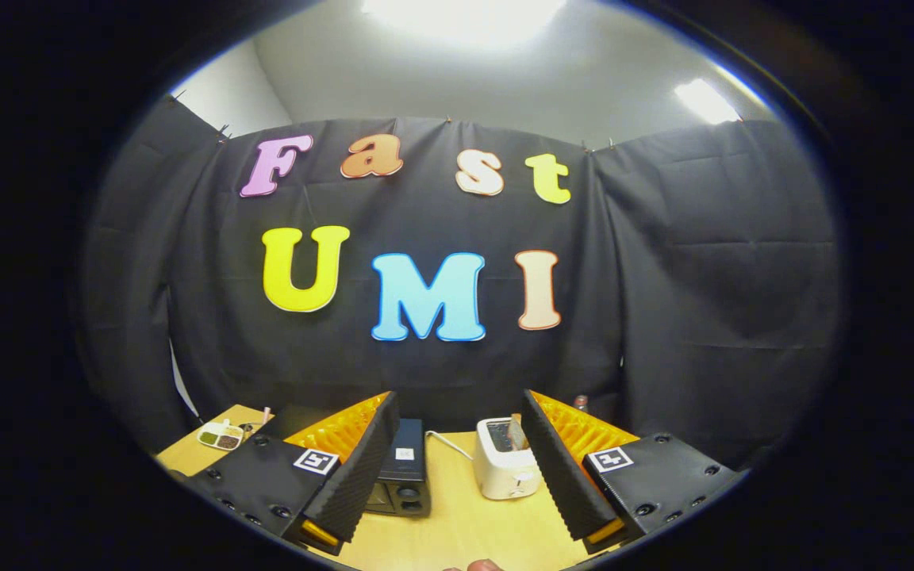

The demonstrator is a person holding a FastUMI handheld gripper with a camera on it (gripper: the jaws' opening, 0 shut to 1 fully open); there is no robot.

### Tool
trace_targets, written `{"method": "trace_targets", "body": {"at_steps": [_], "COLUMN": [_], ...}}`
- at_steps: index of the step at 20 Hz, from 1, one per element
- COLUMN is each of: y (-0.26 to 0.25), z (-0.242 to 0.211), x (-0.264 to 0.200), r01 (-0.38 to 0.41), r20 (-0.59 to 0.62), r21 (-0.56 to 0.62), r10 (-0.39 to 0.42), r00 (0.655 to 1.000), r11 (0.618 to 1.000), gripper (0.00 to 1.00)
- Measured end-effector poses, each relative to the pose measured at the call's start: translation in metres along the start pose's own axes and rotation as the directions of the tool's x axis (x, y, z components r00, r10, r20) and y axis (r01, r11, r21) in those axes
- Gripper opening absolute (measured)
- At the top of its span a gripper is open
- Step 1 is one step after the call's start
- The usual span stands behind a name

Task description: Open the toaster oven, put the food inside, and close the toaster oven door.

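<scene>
Claw (457, 468) wide open, empty — high over the surface (457, 523).
Toaster oven (403, 468) sits just ahead beside the left finger, white toaster (505, 468) by the right — the oven looks rigid and heavy; I'd grip its door handle, which is hard to make out.

We are seeing two ceiling lights (463, 14) blowing out to pure white glare overhead, washing the ceiling (552, 71) pale. The booth cloth (711, 262) is staying dim and soaking up light. The wooden surface (457, 507) is glowing warmly, evenly lit. Fisheye distortion is bending the edges strongly, and the fingers (362, 468), held wide apart, are looking sharp, throwing little shadow.
</scene>
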State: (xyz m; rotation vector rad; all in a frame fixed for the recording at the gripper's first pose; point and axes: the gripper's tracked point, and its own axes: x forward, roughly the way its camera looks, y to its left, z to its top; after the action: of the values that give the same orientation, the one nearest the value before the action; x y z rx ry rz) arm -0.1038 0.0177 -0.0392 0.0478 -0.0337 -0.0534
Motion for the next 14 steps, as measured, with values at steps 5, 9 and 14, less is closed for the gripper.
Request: {"method": "trace_targets", "body": {"at_steps": [5,9,14], "y": [-0.024,-0.009,0.029], "z": [-0.017,-0.019,-0.012], "x": [-0.006,0.003,0.006], "r01": [0.043,0.018,-0.051], "r20": [-0.041,-0.072,-0.065], "r21": [0.036,0.076,0.061], "r10": [-0.042,-0.013,0.055], "r00": [0.998,0.997,0.996], "r11": [0.998,0.997,0.997], "gripper": [0.98,0.98,0.98]}}
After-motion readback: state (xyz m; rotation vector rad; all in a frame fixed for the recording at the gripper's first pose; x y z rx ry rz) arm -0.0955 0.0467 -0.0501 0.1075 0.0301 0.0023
